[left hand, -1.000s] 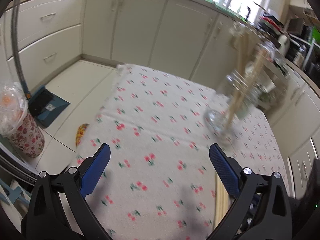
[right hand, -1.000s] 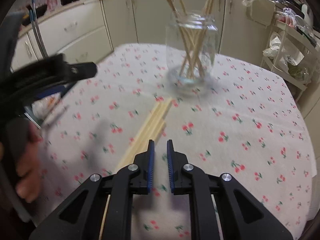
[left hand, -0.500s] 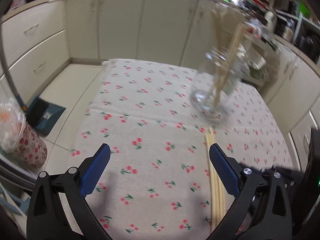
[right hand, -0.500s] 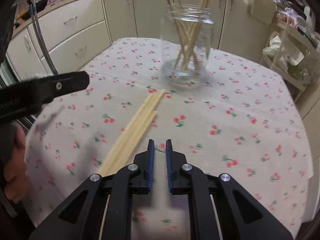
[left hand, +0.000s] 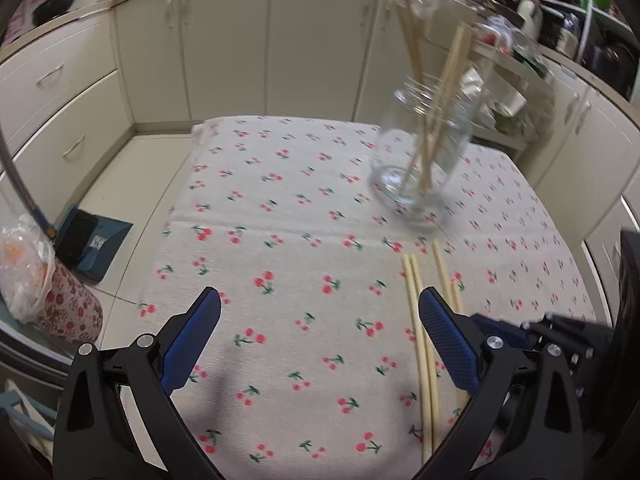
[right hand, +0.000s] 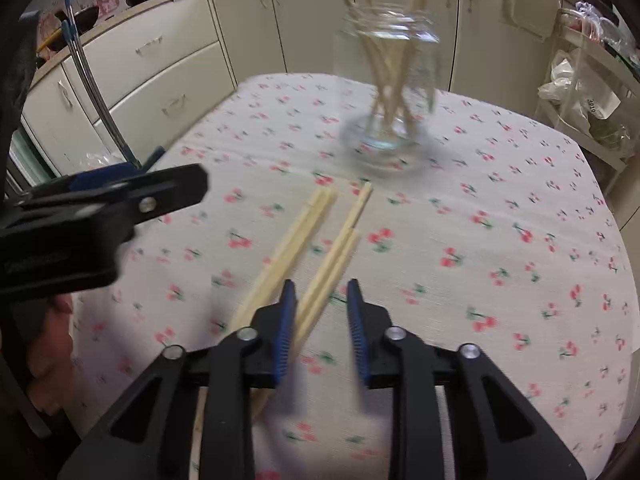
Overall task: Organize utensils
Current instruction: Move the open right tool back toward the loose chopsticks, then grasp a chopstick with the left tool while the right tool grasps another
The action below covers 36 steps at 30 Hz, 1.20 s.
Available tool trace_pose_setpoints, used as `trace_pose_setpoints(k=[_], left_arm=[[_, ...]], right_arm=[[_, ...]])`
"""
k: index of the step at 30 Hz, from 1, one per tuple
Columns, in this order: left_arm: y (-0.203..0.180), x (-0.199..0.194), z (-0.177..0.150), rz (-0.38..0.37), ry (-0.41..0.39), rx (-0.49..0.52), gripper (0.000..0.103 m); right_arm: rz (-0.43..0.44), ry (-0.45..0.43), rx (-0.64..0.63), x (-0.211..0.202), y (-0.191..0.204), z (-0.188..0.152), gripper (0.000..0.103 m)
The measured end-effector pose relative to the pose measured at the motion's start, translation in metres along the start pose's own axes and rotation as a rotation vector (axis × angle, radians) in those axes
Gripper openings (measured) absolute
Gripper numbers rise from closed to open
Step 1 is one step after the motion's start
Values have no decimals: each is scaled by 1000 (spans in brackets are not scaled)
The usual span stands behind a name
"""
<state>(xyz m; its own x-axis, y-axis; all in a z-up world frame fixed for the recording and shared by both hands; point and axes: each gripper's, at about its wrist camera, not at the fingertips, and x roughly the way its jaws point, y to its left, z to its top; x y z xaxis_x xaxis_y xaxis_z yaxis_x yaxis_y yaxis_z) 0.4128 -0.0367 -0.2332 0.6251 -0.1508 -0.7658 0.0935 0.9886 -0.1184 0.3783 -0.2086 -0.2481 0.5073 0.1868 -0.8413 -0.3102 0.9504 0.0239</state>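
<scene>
Bamboo chopsticks [right hand: 316, 256] lie loose on my cherry-print desk [left hand: 280, 240], near the glass jar [right hand: 388, 80] that holds more of them. My right gripper [right hand: 322, 312] is opening, one pair lying between its jaws, not pinched. My left gripper [left hand: 320, 320] hangs wide open, empty, beside the sticks.

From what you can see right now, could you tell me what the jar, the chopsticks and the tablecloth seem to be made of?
Jar: clear glass, probably; see-through walls, glossy base.
Chopsticks: pale, matte sticks, likely bamboo or light wood.
Tablecloth: woven fabric, apparently; fine weave texture, printed red cherries, matte.
</scene>
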Motion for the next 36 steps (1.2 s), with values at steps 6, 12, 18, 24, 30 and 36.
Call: trace_pose_setpoints(k=[6,12,18,24,30,36], left_arm=[[-30,16,-3,10,38,91,95],[-33,36,1,40,87,111,89],[-35,52,3,51,124,129,87],[-37,56,6,86,147,157,82],[-41,55,8,69,143,150,81],[-48,51,5,55,138,170,81]], right_arm=[[30,27,44,-5,-32,-2,17],[66,15,146,-9,-52,-2,17],[101,-2,197,-11,-60,-4,17],[61,-18,184,-14,-64,-3,17],[65,-26,204,-17,-68,-3,17],[27,-15,177,-13,-65,-3,17]])
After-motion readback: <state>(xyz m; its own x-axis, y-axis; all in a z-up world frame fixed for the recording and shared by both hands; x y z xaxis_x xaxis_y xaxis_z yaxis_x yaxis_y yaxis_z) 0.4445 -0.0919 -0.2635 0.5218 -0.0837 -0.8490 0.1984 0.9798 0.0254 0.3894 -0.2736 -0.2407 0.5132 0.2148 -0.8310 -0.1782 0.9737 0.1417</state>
